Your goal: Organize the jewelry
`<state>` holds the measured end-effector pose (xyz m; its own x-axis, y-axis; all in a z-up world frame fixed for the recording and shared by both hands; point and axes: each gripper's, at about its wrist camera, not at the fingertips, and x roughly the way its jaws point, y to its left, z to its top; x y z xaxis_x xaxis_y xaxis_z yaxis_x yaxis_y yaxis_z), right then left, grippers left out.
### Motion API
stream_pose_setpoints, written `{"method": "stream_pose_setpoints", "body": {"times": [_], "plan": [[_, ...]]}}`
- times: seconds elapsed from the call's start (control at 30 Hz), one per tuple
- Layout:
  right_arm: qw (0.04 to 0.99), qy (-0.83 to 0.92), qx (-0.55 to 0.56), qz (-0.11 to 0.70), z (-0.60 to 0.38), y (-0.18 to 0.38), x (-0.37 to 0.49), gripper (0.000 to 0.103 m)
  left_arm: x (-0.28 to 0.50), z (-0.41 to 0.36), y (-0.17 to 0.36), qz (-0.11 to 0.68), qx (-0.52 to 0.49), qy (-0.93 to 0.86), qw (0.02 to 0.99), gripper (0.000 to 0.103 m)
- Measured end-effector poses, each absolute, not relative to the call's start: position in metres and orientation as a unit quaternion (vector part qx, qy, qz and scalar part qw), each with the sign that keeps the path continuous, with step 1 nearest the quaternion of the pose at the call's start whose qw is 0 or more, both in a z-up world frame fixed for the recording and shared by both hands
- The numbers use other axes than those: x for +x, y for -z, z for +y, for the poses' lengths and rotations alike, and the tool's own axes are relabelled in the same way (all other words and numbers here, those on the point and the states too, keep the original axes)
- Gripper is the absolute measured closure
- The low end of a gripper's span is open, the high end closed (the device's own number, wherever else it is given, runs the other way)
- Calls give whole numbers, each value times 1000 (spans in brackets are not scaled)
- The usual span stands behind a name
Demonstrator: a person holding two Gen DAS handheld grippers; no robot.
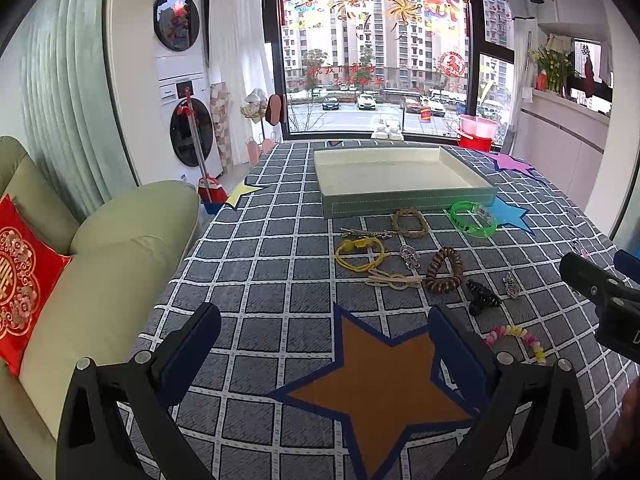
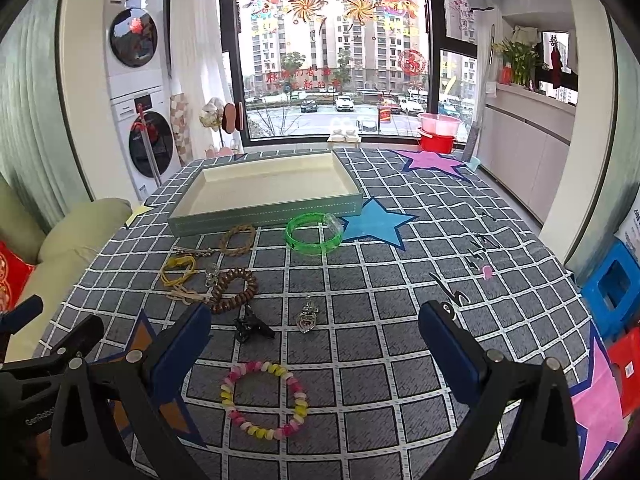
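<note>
Grey checked cloth with coloured stars covers the worktop [image 2: 360, 280]; on it, a shallow green-sided tray [image 2: 264, 212] with cream lining, holding nothing visible, set toward the window. Loose items lie scattered in front of the tray, none yet inside: green plastic bangle [image 2: 314, 234] just beside its near wall; braided tan bracelet [image 2: 238, 239]; yellow cord loops [image 2: 179, 270]; dark wooden bead bracelet [image 2: 236, 290]; black claw clip [image 2: 252, 326]; silver heart pendant [image 2: 307, 318]; pastel bead bracelet [image 2: 264, 398]. Right tool [image 2: 316, 340] hangs wide apart, holding nothing; the pastel bead bracelet lies flat directly ahead and slightly left of its centre line, nearest of all items. Left tool [image 1: 326, 340] is likewise spread wide and unloaded, over an orange star [image 1: 380, 392]; from it the same bracelet lies off to the right, partly cut off behind its right finger. Judgement: the right hand is nearer. Small clear and metal pieces beside the yellow cords are too small to identify; the tray's floor is only partly visible.
</note>
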<state>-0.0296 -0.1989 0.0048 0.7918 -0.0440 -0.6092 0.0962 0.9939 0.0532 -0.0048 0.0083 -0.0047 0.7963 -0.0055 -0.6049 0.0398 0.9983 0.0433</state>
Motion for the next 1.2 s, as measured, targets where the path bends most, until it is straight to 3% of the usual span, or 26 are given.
{"method": "stream_pose_setpoints", "body": {"times": [1.2], "plan": [[946,33,39,321,-195,-7,-27,0,-2,4,6,323,25,16,946,0]]}}
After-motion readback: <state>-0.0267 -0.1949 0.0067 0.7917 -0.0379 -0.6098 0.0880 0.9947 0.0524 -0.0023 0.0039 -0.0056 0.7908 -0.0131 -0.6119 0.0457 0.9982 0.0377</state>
